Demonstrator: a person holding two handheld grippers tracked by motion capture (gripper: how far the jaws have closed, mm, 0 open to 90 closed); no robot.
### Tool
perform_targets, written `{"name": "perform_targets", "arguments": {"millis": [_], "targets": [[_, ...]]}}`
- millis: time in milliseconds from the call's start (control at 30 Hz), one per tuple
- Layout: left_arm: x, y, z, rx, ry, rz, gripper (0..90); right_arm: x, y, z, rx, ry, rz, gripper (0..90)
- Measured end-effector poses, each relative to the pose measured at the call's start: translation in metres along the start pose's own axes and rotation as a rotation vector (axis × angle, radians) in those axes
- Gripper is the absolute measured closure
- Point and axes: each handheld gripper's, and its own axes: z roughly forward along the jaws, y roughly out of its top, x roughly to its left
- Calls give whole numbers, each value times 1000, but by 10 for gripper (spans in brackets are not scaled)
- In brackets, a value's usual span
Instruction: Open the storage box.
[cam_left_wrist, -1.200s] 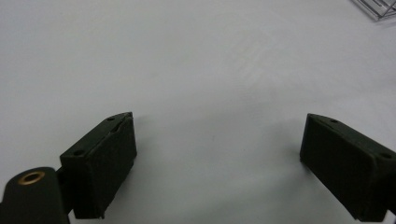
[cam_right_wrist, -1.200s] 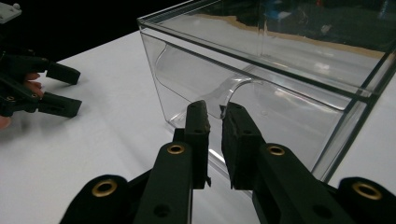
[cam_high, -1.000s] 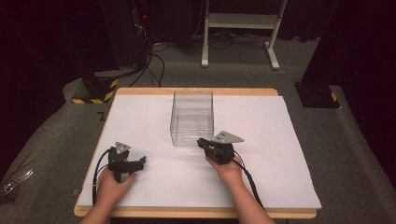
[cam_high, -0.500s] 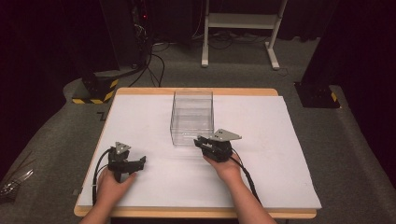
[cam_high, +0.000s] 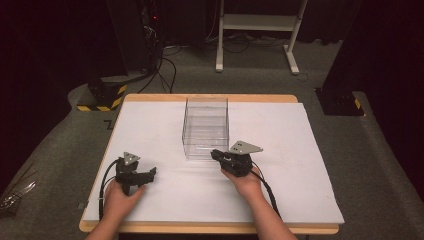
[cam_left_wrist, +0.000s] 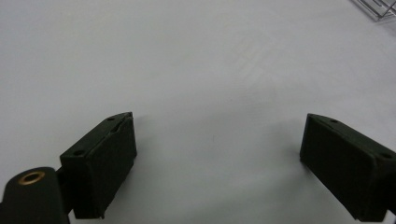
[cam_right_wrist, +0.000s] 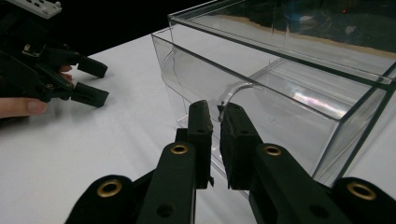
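Clear plastic box (cam_high: 205, 127): open-topped, upright, standing at the middle of the white table sheet (cam_high: 300, 150), long side running away from the person. In the right gripper view its near wall (cam_right_wrist: 261, 112) carries a curved cut-out at the top edge.

Right gripper (cam_high: 218, 155): at the box's near right corner, held by the right hand (cam_high: 245, 177); grey three-cornered plate on top. In its own view (cam_right_wrist: 215, 123) the jaws stand nearly together with a thin gap, tips against the near wall by the cut-out; whether they pinch the wall cannot be told.

Left gripper (cam_high: 150, 172): on the sheet at the near left, well apart from the box, held by the left hand (cam_high: 120, 197). In its own view (cam_left_wrist: 217, 140) the jaws stand wide apart over bare sheet, nothing between them.

Surround: wooden table edge (cam_high: 210, 98), grey carpet, white frame legs (cam_high: 260, 22) beyond.
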Motion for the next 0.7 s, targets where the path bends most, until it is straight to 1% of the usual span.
{"name": "perform_targets", "arguments": {"millis": [100, 400, 700], "targets": [[0, 0, 0, 0, 0, 0, 110, 2, -2, -3, 1, 10, -7, 835], [0, 0, 0, 0, 0, 0, 110, 10, -7, -11, -5, 31, -7, 842], [0, 0, 0, 0, 0, 0, 110, 23, -14, -24, 2, 61, -27, 848]]}}
